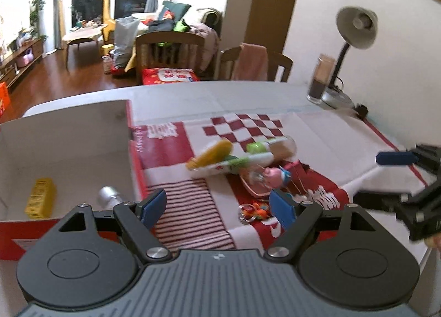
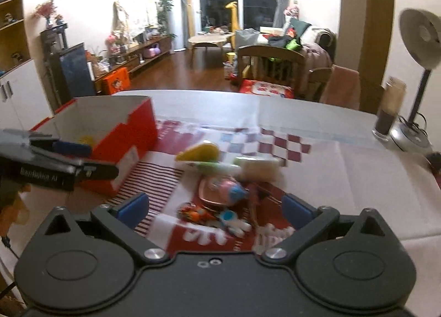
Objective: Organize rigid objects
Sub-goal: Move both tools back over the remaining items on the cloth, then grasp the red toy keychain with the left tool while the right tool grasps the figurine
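Toys (image 1: 242,162) in a small heap are seen lying on the patterned cloth (image 1: 182,206) just ahead of both pairs of fingers: a yellow corn-shaped piece (image 1: 210,153), a white tube (image 1: 234,164), a clear jar (image 1: 278,147), a pink figure (image 1: 271,175) and a bright trinket (image 1: 255,211). They are judged light, stiff and somewhat slick, the round ones apt to roll; a hold across the middle of one piece is advised. The red box (image 1: 63,149), already holding a yellow block (image 1: 41,201) and a silver thing (image 1: 107,195), sits beside the left gripper (image 1: 217,208), to its left. Its fingers are spread with nothing between them. The right gripper (image 2: 215,209) is spread wide and empty, the heap directly before it.
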A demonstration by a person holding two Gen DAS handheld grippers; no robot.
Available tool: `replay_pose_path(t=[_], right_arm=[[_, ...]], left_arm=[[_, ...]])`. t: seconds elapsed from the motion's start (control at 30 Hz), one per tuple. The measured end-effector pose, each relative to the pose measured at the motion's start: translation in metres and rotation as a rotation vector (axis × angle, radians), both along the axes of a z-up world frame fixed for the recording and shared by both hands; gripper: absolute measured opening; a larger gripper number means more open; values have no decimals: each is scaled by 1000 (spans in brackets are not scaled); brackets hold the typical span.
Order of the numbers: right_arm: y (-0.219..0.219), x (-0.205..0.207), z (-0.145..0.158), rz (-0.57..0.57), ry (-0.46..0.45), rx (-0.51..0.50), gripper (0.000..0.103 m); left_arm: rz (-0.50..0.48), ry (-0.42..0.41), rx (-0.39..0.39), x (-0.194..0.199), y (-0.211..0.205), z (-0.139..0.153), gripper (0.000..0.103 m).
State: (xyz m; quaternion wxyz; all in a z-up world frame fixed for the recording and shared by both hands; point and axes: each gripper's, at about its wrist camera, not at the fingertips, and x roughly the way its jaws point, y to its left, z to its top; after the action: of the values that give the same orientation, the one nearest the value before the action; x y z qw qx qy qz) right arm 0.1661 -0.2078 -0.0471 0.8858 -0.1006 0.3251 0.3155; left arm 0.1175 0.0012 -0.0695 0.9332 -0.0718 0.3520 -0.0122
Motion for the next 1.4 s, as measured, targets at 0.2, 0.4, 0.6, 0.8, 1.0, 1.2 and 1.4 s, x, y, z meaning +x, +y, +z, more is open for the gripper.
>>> replay_pose_path(t=[0.2,0.4,0.6,0.8,1.0,1.2,1.4], right_arm=[[-16,19,-24,-3,27,-43,98],[-9,26,-51,107,54,-87,92],[2,41,-71,201,79,-129,78],[10,57,-86,263,87,-155,63],[19,65,-96,323,86,-189,55],[20,75,-104,325,100,-204,50],[19,83,-107,315,137,-177,49]], left_arm=[[-45,38,32,15,-31,-34,82],[-71,57,61,33,-43,-61,82],[-83,84,94,51,-48,-82,82],[-102,98,77,66,-52,-92,82],[-107,119,74,78,-57,-103,82],[-117,124,85,85,-62,-108,80],[-160,129,99,90,-70,-111,56]])
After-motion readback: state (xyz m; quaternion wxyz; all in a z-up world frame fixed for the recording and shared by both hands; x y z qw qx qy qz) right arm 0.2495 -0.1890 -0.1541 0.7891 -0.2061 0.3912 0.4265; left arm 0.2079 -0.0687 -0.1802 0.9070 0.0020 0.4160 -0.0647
